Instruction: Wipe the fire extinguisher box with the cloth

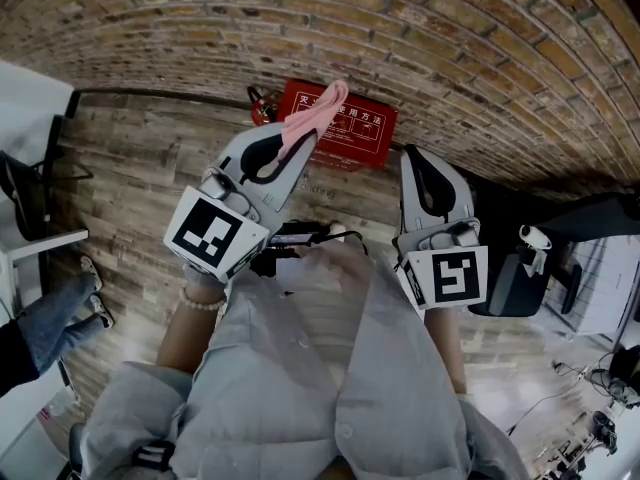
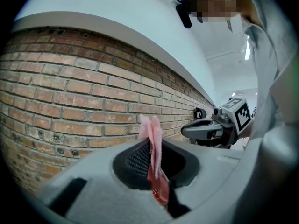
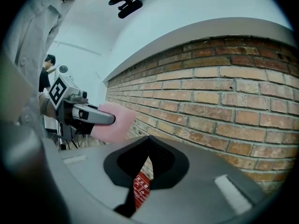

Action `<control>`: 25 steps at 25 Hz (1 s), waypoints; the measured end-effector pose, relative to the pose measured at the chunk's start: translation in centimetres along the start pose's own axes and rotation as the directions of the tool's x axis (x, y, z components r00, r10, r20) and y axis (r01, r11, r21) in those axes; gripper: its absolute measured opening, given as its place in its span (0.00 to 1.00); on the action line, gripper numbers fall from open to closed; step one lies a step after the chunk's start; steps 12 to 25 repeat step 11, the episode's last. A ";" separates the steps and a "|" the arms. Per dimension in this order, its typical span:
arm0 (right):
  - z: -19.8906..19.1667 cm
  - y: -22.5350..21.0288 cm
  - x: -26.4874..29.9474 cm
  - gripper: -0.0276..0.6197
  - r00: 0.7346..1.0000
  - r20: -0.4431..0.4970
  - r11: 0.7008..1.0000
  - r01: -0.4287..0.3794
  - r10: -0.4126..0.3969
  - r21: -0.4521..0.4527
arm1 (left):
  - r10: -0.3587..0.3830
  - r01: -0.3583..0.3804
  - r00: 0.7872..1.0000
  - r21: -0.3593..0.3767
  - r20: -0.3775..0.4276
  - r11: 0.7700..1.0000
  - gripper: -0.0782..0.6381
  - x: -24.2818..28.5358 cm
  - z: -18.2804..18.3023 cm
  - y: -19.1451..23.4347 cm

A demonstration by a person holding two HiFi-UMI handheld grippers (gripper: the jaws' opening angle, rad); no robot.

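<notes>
Centre of the head view: the left tool [image 1: 303, 140] is clamped on a pink cloth [image 1: 320, 106], which sticks out past its jaw tips. Right of centre, the right tool [image 1: 410, 156] has its jaws together and holds nothing. Beyond both tips, at upper centre, the red fire extinguisher box [image 1: 355, 133] sits on the wooden floor [image 1: 150, 168] against the brick wall [image 1: 450, 48]. The cloth overlaps the box's left part in the frame; whether they touch cannot be told.
</notes>
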State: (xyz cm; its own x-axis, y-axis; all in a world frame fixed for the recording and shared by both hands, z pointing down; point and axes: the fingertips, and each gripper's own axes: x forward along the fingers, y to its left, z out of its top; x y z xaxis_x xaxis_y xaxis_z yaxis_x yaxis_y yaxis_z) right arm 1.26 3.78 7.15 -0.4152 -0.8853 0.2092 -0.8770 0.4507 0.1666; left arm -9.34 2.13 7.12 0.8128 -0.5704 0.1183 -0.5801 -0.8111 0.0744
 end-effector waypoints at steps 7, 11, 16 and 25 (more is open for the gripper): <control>-0.1 0.3 0.3 0.05 1.000 -0.027 1.000 -0.004 0.004 -0.007 | -0.011 0.011 1.000 0.001 -0.001 1.000 0.12 0.0 -0.1 -0.1; 0.2 0.4 0.6 0.05 1.000 0.002 1.000 -0.010 0.010 -0.011 | -0.007 0.007 1.000 -0.003 -0.002 1.000 0.12 0.1 -0.1 0.0; 0.2 0.4 0.6 0.05 1.000 0.002 1.000 -0.010 0.010 -0.011 | -0.007 0.007 1.000 -0.003 -0.002 1.000 0.12 0.1 -0.1 0.0; 0.2 0.4 0.6 0.05 1.000 0.002 1.000 -0.010 0.010 -0.011 | -0.007 0.007 1.000 -0.003 -0.002 1.000 0.12 0.1 -0.1 0.0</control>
